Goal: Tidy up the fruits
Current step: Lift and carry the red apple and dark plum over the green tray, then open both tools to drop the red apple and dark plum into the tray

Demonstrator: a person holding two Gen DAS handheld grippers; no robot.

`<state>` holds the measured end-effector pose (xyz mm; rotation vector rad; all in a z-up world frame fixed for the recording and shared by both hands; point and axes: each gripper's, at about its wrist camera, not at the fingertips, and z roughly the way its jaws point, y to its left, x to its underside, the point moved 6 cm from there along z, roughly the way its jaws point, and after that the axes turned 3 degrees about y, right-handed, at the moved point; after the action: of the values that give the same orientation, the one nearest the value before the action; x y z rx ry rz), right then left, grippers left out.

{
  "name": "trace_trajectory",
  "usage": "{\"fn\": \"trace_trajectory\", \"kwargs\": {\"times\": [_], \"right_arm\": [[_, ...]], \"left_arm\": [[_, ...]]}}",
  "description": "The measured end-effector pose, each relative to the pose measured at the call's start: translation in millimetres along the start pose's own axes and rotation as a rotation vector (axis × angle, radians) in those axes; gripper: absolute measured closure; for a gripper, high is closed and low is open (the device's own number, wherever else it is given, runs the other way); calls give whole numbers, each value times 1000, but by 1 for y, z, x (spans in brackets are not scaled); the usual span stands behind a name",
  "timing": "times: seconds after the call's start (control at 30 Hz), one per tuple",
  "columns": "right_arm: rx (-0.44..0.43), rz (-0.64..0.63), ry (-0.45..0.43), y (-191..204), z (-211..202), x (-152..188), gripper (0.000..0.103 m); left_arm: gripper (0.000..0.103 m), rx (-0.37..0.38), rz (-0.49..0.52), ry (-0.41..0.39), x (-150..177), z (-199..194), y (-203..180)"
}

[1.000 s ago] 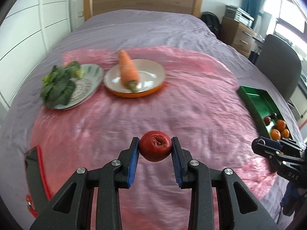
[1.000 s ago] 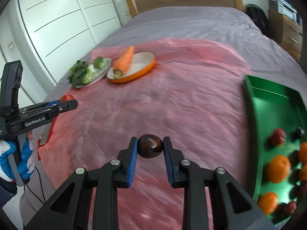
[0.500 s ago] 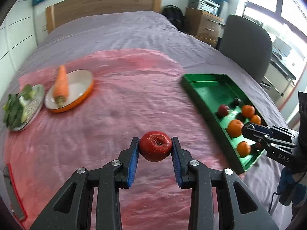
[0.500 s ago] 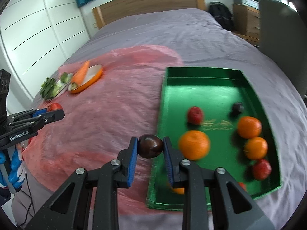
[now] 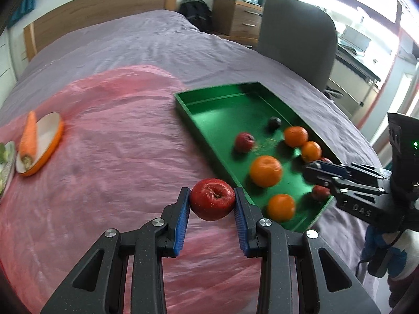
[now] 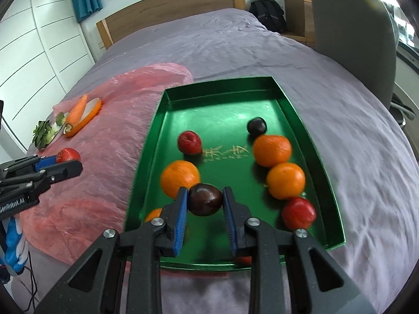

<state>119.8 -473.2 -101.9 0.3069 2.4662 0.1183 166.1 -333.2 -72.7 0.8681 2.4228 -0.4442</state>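
Gripping a red apple [image 5: 212, 203] between its blue pads [image 5: 182, 219], the left hand-held gripper [image 5: 212, 210] hangs over the pink sheet [image 5: 110, 141] on the bed [image 5: 146, 39], just beside the near left corner of the green tray [image 6: 162, 104]; the right hand-held gripper [image 6: 205, 208] is clenched on a dark plum [image 6: 205, 199] and hovers above the near end of that tray; inside the tray lie several oranges [image 6: 286, 180], a few small red fruits [image 6: 189, 142] and another dark plum [image 6: 257, 127], mostly gathered toward the near and right side; whether neighbouring fruits touch cannot be told; well apart on the pink sheet, a carrot [image 5: 28, 137] rests on an orange-rimmed plate [image 5: 52, 141], with leafy greens [image 6: 43, 133] on a second plate beside it.
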Motion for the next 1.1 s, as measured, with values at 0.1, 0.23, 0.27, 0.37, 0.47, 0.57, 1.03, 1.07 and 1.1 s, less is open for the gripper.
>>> {"fn": "trace_trajectory", "kwargs": {"times": [0.1, 0.23, 0.27, 0.37, 0.47, 0.57, 1.03, 1.07, 1.1], "right_arm": [[-1, 7, 5, -4, 3, 5, 58], [3, 7, 7, -8, 4, 10, 58], [9, 8, 8, -10, 5, 12, 58], [15, 8, 13, -14, 6, 15, 58], [17, 4, 23, -16, 8, 18, 58], [21, -1, 31, -18, 9, 22, 58], [20, -4, 10, -20, 12, 9, 58], [16, -2, 6, -20, 13, 4, 58], [12, 0, 1, -20, 14, -1, 58]], "left_arm": [[75, 23, 26, 16, 1, 9, -19], [75, 47, 65, 37, -1, 24, -46], [75, 48, 72, 39, -1, 26, -50], [75, 52, 84, 49, -3, 35, -61], [75, 52, 90, 56, -5, 42, -67], [75, 49, 88, 66, -5, 48, -68], [75, 29, 68, 57, -22, 57, -65], [75, 24, 64, 51, -27, 59, -63], [75, 18, 60, 45, -32, 60, -62]]}}
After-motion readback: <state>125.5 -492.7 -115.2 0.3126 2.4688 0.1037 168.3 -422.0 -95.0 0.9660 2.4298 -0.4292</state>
